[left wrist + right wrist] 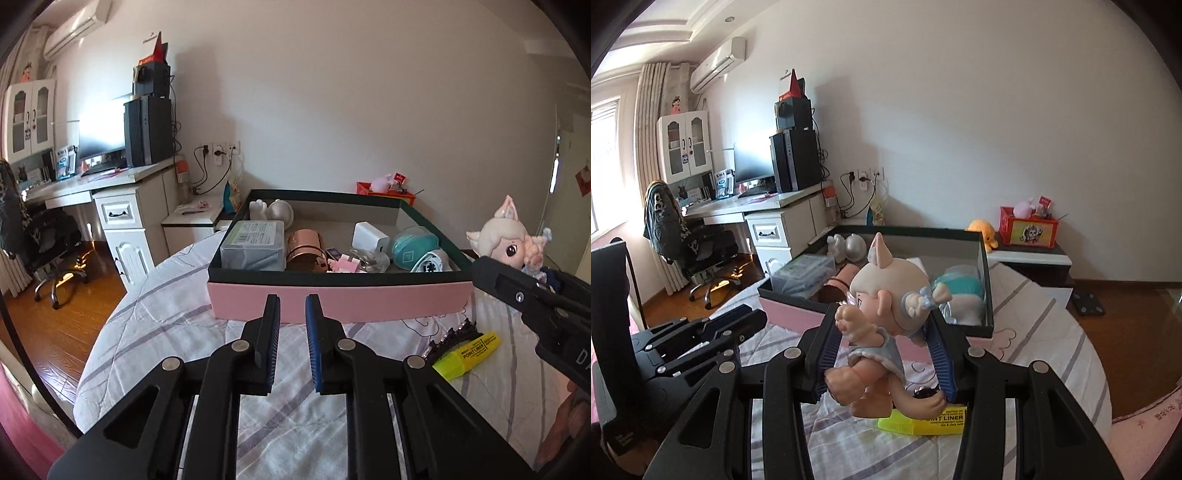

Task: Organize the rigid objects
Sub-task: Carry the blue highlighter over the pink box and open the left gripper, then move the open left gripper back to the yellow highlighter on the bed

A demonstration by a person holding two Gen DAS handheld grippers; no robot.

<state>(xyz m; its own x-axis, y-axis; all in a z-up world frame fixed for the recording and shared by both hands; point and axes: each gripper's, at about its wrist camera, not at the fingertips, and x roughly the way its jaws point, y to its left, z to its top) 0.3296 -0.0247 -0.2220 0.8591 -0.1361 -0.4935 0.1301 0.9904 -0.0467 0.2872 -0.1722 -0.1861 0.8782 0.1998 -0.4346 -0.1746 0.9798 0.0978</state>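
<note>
The right claw (pixel 882 354) grips the doll (pixel 882 314) above the bed, short of the box (pixel 798 314); the left claw (pixel 291 343) is closed, empty. The top-heavy doll could twist loose or snag the box wall.

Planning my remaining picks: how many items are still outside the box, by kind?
Doll figure: 1
Yellow highlighter: 1
Black sparkly clip: 1
Total: 3
</note>
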